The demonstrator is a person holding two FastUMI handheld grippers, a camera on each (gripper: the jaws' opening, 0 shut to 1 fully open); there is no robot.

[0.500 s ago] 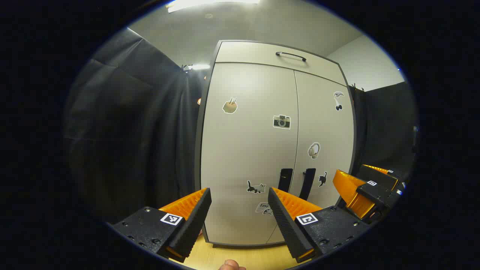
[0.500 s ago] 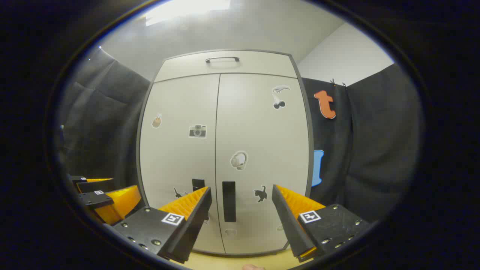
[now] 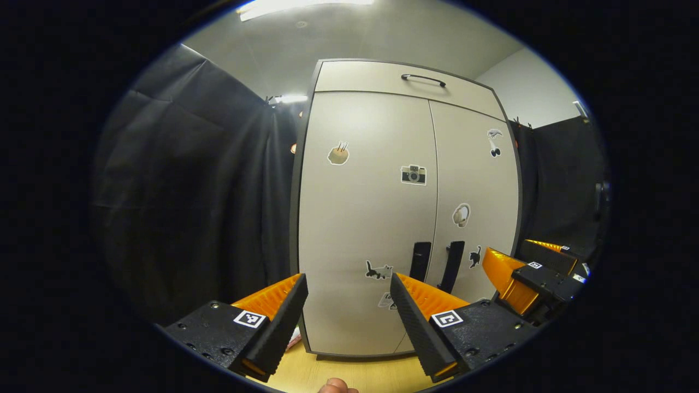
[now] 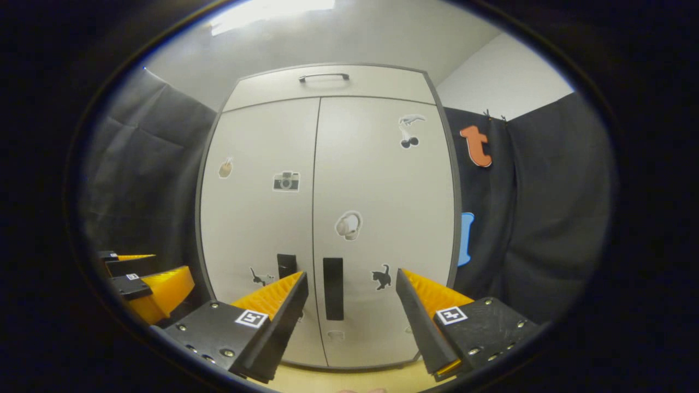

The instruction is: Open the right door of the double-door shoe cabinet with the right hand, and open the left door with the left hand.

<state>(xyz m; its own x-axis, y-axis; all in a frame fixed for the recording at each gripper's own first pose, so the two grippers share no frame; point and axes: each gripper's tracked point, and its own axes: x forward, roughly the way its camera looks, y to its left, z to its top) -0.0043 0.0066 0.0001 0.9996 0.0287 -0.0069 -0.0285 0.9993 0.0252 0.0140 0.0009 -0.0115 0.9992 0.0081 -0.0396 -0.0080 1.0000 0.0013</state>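
A pale grey double-door shoe cabinet (image 4: 327, 164) stands ahead with both doors closed and stickers on them. The right door (image 4: 382, 185) has a black vertical handle (image 4: 333, 288); the left door (image 3: 366, 218) has its own black handle (image 3: 419, 261). In the right gripper view my right gripper (image 4: 352, 305) is open, short of the cabinet, with the right handle showing between its fingers. In the left gripper view my left gripper (image 3: 349, 308) is open and empty, facing the lower left door. The right gripper (image 3: 527, 273) also appears at the left view's right edge, and the left gripper (image 4: 147, 281) at the right view's left edge.
A top drawer with a black bar handle (image 4: 324, 77) sits above the doors. Black cloth walls (image 3: 191, 191) flank the cabinet on both sides. The floor (image 3: 349, 374) in front is light wood. A fingertip (image 3: 334, 386) shows at the bottom edge.
Both grippers have risen slightly and moved a little closer; the cabinet handles sit higher in both views. Doors remain closed and both grippers stay open.
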